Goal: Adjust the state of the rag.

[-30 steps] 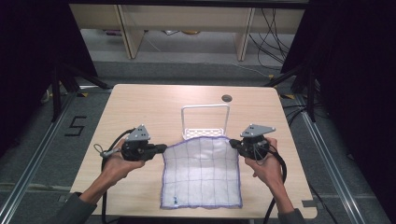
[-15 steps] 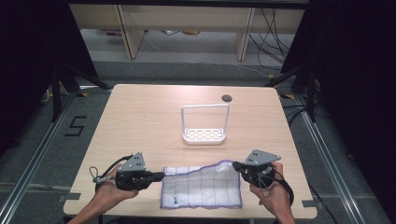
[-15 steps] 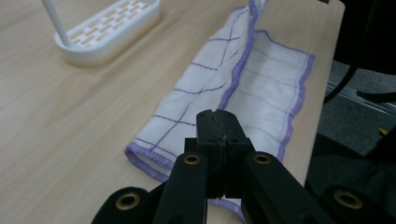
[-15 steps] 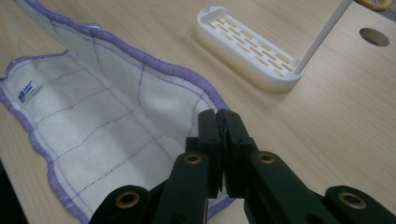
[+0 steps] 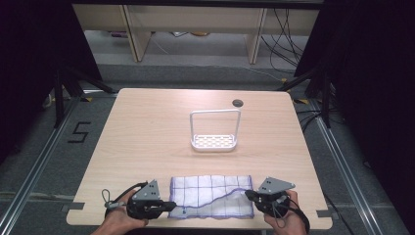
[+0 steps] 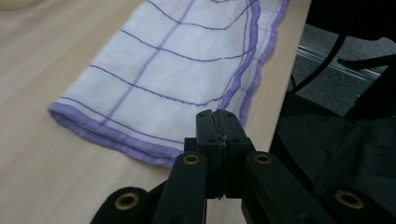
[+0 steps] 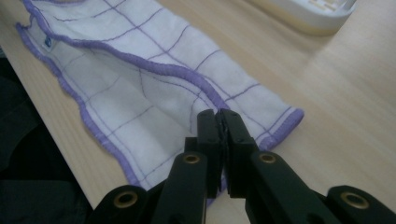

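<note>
We have drawn the checked cloth back into a fold at the table's near edge; left tongs and right tongs stay clamped shut on its corners.
</note>
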A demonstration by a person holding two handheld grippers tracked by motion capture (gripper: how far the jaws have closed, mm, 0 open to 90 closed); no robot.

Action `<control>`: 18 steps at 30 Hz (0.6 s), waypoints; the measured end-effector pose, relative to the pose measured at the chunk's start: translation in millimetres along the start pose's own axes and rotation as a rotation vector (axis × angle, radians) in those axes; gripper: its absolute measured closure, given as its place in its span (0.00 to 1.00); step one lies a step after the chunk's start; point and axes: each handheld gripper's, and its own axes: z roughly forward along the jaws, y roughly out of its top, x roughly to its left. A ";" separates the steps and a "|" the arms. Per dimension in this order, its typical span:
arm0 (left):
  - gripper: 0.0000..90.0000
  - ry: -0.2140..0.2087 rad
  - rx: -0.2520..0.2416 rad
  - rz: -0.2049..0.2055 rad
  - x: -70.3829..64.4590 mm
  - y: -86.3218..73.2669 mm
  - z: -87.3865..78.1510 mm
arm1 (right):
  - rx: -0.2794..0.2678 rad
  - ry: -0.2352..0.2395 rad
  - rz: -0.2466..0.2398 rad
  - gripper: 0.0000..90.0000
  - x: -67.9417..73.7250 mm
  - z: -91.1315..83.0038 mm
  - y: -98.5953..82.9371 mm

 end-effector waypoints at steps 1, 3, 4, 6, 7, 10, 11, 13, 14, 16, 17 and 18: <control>0.98 0.002 0.011 0.021 -2.4 -1.6 2.5 | 0.000 0.000 -0.009 0.97 0.3 0.8 -3.3; 0.98 0.002 0.026 0.041 -7.0 -4.3 5.8 | 0.009 0.008 0.001 0.95 2.9 0.5 -10.3; 0.98 0.008 0.036 0.047 -7.9 -5.1 6.3 | 0.009 0.008 0.001 0.95 2.9 0.5 -10.3; 0.97 0.009 0.044 0.053 -8.6 -6.6 7.8 | 0.017 0.011 0.023 0.92 4.9 -2.8 -17.8; 0.96 0.009 0.044 0.053 -8.6 -6.6 7.8 | 0.017 0.011 0.023 0.92 4.9 -2.8 -17.8; 0.93 0.004 0.049 0.045 -8.6 -8.3 9.5 | 0.014 0.012 0.037 0.90 5.4 -6.4 -23.4; 0.90 0.002 0.058 0.039 -9.3 -9.1 9.6 | 0.006 0.010 0.043 0.89 5.5 -7.8 -24.2; 0.88 0.001 0.052 0.050 -10.9 -9.4 9.3 | 0.001 0.016 0.056 0.89 6.4 -11.6 -24.5; 0.85 -0.004 0.057 0.062 -10.5 -9.2 7.9 | -0.002 0.025 0.051 0.88 6.2 -12.5 -24.7; 0.77 0.020 0.039 0.054 -11.5 -8.9 4.8 | -0.004 0.024 0.078 0.87 10.1 -17.0 -25.4; 0.74 0.032 0.047 0.077 -8.8 -7.8 2.2 | -0.026 0.025 0.051 0.86 8.1 -19.6 -25.8; 0.65 0.037 -0.001 0.019 -6.9 -5.7 -2.1 | -0.044 0.001 0.062 0.85 8.3 -25.6 -26.1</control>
